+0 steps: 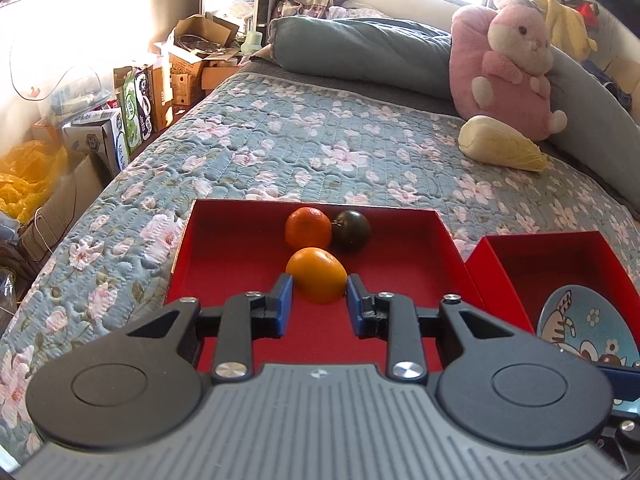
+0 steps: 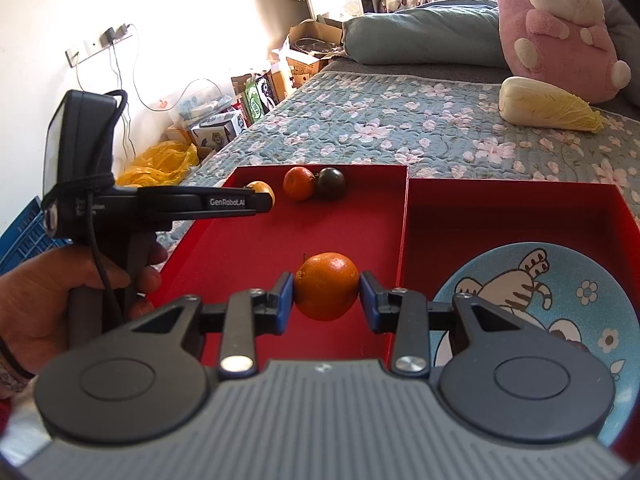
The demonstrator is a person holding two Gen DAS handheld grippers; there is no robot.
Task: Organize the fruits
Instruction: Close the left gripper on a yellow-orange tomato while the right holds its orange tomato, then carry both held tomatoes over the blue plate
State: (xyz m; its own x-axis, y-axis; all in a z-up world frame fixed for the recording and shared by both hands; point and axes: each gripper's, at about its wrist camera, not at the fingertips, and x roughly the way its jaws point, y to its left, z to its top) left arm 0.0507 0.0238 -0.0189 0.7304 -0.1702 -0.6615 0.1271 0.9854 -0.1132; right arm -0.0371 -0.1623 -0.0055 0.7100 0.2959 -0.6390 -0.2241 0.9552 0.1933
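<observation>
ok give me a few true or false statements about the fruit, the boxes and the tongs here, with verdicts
1. The right tongs have an orange between their pads. True.
2. The blue cartoon plate lies in the same red box as the fruit. False: it lies in the right red box; the fruit is in the left red box.
3. A dark round fruit sits beside a mandarin at the far wall of the left box. True.
4. The left tongs are around the dark fruit. False: they flank a yellow-orange fruit.
5. The cabbage lies inside a red box. False: it lies on the quilt by the pink plush rabbit.
</observation>
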